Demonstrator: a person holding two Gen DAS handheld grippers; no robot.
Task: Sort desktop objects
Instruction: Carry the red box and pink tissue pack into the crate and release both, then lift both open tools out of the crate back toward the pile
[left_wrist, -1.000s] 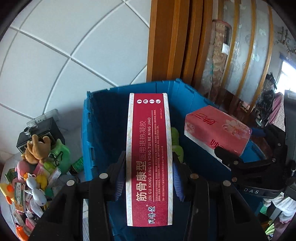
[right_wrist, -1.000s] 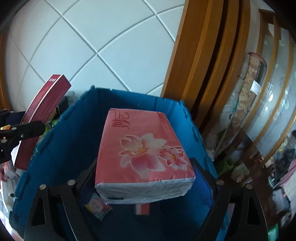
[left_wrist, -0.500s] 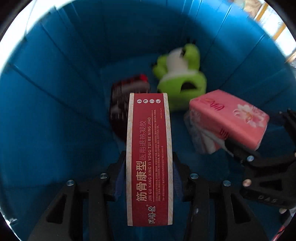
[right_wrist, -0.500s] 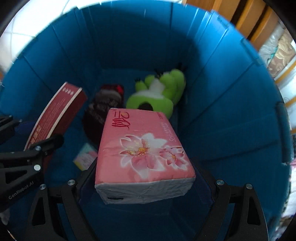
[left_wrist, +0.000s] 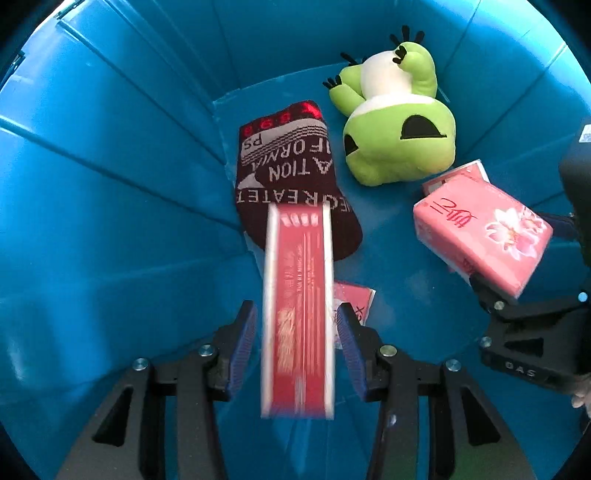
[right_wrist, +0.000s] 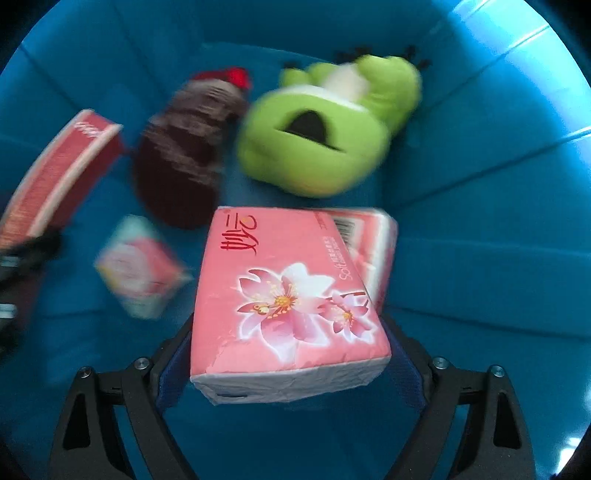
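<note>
Both grippers point down into a blue bin (left_wrist: 110, 184). My left gripper (left_wrist: 295, 312) has its jaws opening; the long red box (left_wrist: 297, 266) stands blurred between them, with a gap showing beside each pad, so it is loose. The right wrist view has the same red box (right_wrist: 62, 166) at the left. My right gripper (right_wrist: 288, 332) is shut on a pink flowered tissue pack (right_wrist: 280, 280), held above the bin floor. From the left wrist view that tissue pack (left_wrist: 480, 236) hangs at the right.
On the bin floor (right_wrist: 480, 266) lie a green plush frog (left_wrist: 395, 129), a dark knitted sock with lettering (left_wrist: 291, 177), a small pink packet (left_wrist: 354, 299) and another pink pack (right_wrist: 376, 251) under the held one. Blue walls close in all round.
Both grippers dropped from above the rim down into the bin and tipped to face its floor. The left jaws have parted from the red box, now blurred. The right still grips the tissue pack.
</note>
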